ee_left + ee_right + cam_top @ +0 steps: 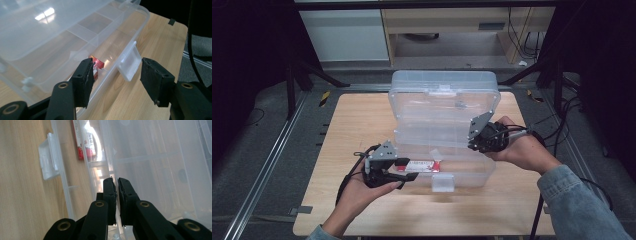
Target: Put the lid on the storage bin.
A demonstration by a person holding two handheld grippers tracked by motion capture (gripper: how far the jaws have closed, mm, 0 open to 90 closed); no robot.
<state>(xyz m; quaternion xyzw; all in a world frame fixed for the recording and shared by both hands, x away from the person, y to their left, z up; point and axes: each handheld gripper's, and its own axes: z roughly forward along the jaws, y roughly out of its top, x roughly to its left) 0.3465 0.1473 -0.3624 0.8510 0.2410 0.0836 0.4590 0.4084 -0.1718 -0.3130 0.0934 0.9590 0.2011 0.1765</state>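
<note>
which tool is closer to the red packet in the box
Left. The left tool, jaws open, sits just left of the red packet at the clear box's front wall. The right tool is shut at the box's right side, farther back.

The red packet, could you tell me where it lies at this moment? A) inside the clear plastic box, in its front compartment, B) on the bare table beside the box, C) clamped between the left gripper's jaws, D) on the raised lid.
A: the red packet lies inside the clear plastic box, behind its front wall near the latch; the left gripper stands open with nothing between its jaws.
</note>
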